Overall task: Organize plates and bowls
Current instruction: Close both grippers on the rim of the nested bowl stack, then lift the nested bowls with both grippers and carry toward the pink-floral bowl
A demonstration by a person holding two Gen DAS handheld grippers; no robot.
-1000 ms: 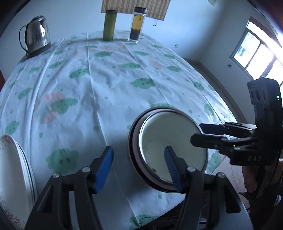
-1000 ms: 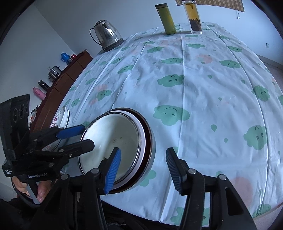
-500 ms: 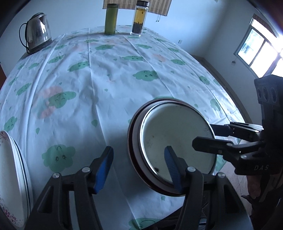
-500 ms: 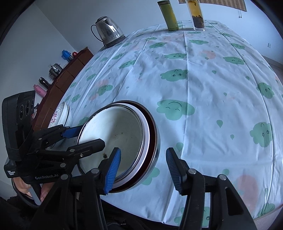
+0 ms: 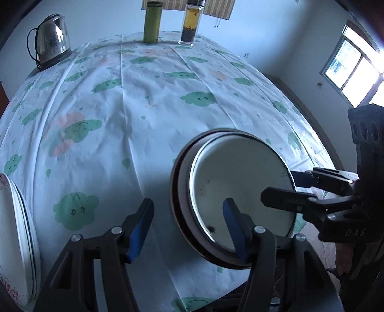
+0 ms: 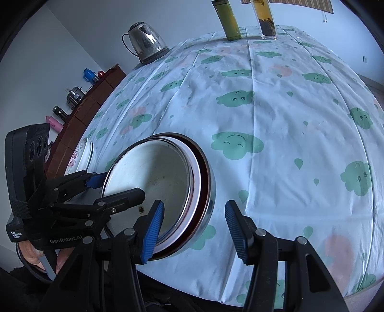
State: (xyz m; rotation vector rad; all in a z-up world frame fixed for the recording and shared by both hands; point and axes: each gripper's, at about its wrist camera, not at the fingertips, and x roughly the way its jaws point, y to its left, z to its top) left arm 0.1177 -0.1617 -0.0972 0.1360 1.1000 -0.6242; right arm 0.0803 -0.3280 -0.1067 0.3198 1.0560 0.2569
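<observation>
Left wrist view: the left gripper (image 5: 188, 230) has its jaws apart, straddling the near-left rim of the bowls (image 5: 240, 189) without pressing; one blue pad sits over the inside, the other outside over the cloth. The right gripper (image 6: 194, 230) likewise stands with jaws apart across the bowls' (image 6: 153, 177) near-right rim, nothing clamped. The bowls are a nested stack, a white one inside a dark red-rimmed one, at the near edge of the desk (image 5: 153, 115). Left of the bowls lie stacked white plates (image 5: 14, 240). Far beyond the bowls stand a kettle (image 5: 51, 38), a green flask (image 5: 151, 22) and a tea bottle (image 5: 190, 24).
</observation>
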